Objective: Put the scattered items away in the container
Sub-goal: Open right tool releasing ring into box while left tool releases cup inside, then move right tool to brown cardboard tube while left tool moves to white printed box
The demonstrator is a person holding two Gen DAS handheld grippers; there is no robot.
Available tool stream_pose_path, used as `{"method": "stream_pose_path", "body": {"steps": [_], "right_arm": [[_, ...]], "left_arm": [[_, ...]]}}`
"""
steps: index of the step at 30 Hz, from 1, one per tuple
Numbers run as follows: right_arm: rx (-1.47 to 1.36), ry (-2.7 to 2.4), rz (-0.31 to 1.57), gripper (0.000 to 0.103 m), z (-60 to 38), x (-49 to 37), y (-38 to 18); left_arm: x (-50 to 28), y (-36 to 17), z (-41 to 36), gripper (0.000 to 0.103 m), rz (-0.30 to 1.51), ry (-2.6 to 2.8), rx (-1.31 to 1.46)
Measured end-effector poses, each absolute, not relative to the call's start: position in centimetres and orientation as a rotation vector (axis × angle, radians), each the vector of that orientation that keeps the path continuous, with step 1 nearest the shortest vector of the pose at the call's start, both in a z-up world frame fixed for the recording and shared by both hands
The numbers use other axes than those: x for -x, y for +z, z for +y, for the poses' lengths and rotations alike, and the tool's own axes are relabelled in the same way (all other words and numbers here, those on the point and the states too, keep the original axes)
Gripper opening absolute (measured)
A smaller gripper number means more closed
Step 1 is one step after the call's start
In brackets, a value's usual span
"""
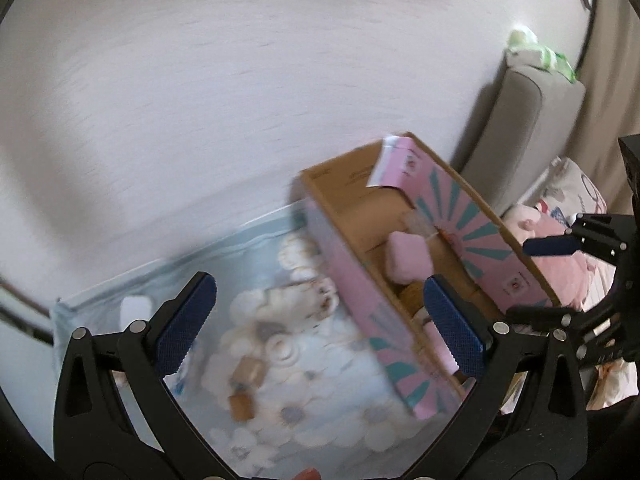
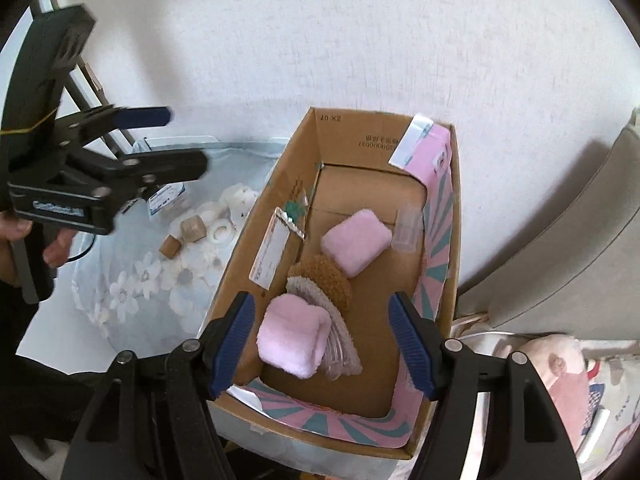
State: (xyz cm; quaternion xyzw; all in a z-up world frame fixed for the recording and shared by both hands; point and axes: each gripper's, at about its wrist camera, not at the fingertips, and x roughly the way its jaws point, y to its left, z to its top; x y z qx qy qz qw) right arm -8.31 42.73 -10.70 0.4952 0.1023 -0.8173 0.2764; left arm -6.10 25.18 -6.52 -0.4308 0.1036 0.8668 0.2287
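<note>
An open cardboard box [image 2: 308, 148] with pink and teal flaps stands on a pale blue floral cloth [image 2: 132, 280]. Inside lie two pink fluffy pads [image 2: 356, 240], a brown fuzzy piece [image 2: 326, 278], a clear cup [image 2: 407, 226] and a label card [image 2: 272, 248]. On the cloth lie two small wooden blocks [image 2: 192, 229], a white tape ring [image 2: 221, 234] and white pieces [image 2: 240, 200]. My right gripper [image 2: 322, 340] is open and empty above the box's near end. My left gripper [image 1: 320, 320] is open and empty above the cloth beside the box [image 1: 360, 300]; the blocks [image 1: 244, 388] lie below it.
A grey sofa arm [image 2: 560, 248] stands right of the box, with a printed cushion and pink soft toy [image 2: 560, 376] below it. A white wall [image 2: 360, 40] runs behind. A wooden frame [image 2: 86, 76] leans at far left.
</note>
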Motion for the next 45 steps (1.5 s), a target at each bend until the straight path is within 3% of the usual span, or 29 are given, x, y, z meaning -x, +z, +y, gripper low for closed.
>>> {"method": "stream_pose_path", "body": {"steps": [12, 17, 21, 28, 40, 45], "right_arm": [[-1.183, -2.325, 0.55, 0.065, 35.6, 8.2, -6.3], [-1.193, -2.25, 0.56, 0.065, 31.5, 8.0, -6.4], [-1.24, -2.15, 0.451, 0.065, 28.5, 7.8, -7.0], [-1.217, -2.085, 0.27, 0.065, 24.1, 5.7, -9.0], [-1.391, -2.165, 0.156, 0.065, 20.6, 3.3, -20.2], [-1.358, -2.242, 0.102, 0.065, 19.0, 2.7, -22.1]], "left_arm": [[4.9, -2.9, 10.7, 0.103, 0.099, 2.711, 1.193], [5.1, -2.6, 4.5, 0.103, 0.066, 2.847, 1.239], [5.0, -3.3, 0.5, 0.103, 0.042, 2.906, 1.275], [3.5, -9.1, -4.3, 0.103, -0.018, 2.875, 1.364], [6.9, -20.8, -6.0, 0.102, 0.176, 2.748, 1.351], [8.2, -22.6, -6.5, 0.09, 0.154, 2.714, 1.352]]}}
